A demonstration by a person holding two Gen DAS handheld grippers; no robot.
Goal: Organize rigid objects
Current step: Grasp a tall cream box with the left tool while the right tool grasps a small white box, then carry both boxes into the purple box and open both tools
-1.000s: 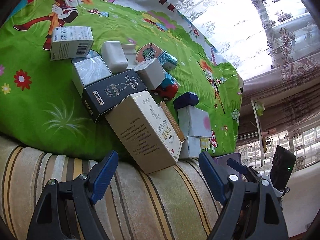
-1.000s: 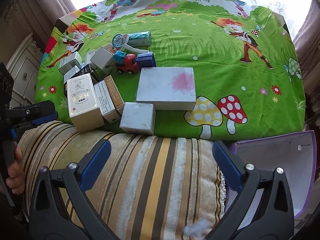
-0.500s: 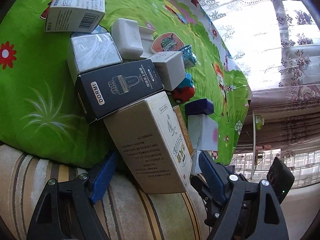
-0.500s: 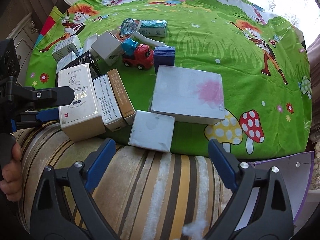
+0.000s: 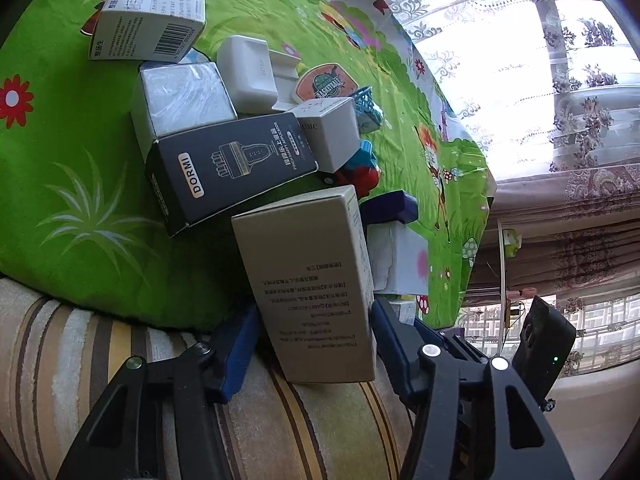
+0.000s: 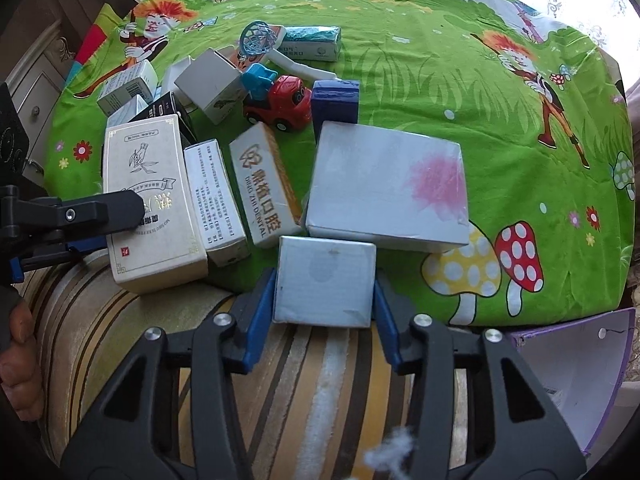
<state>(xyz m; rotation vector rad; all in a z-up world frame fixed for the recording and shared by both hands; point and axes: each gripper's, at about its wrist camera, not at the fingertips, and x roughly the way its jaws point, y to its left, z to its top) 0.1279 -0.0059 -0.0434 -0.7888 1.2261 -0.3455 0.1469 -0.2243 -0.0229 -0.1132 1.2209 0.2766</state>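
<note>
We angle both grippers downward: left gripper has just closed on the beige box, right gripper on the small white box.

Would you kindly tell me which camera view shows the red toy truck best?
The right wrist view: the red toy truck shows whole there, with cab, wheels and blue top. In the left wrist view only a red and blue sliver peeks out behind the boxes.

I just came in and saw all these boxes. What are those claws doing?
A person is tidying boxes with a claw in each hand. The left claw has just closed around the tall cream box. The right claw has just closed around the small white box. Both boxes sit at the edge of the green cartoon cloth.
</note>
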